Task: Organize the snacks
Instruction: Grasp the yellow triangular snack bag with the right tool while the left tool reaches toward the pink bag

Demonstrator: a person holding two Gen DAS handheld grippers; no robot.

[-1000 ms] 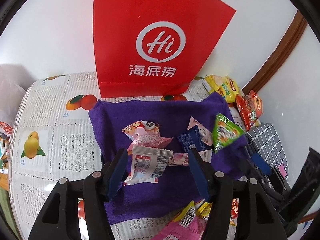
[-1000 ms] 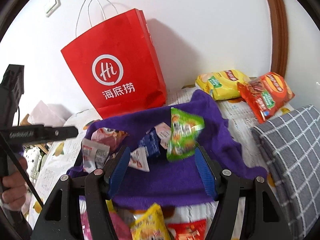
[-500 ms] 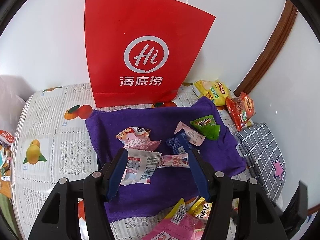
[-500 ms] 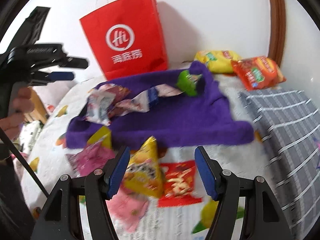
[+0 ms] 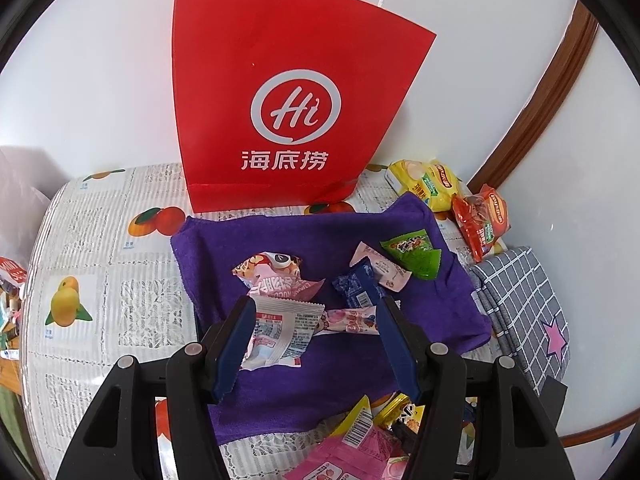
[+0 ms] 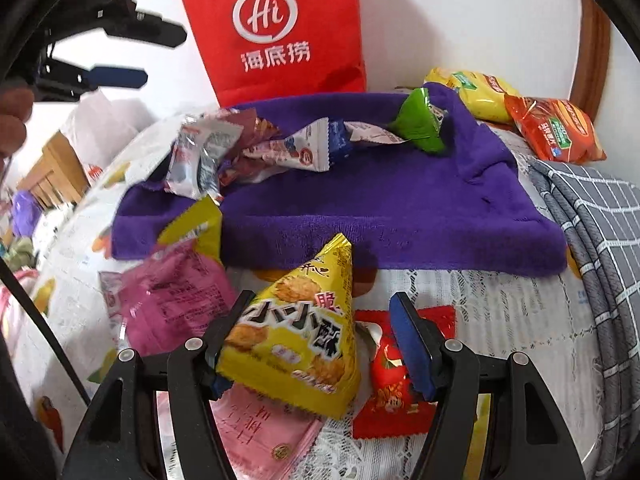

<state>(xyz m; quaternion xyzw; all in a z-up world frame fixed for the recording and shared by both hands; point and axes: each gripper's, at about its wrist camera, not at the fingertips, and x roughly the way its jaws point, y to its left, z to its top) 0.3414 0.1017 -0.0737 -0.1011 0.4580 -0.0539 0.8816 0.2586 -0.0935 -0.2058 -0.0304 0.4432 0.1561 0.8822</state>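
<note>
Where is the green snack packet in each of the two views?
Left wrist: the green packet lies right of centre, on the far right part of the purple towel.
Right wrist: the packet lies upper right of centre, near the towel's far edge.
Shared landmark: the red bag behind the towel.

A home, by the look of it: the tabletop (image 5: 100, 248) wears a lace-and-fruit printed cover and stands against a plain white wall with wooden trim (image 5: 536, 100). A red restaurant carrier bag (image 5: 288, 120), a purple towel (image 6: 380, 200) and a grey checked cushion (image 6: 600, 232) lie ahead of the hand-held gripper (image 6: 320, 344).
</note>
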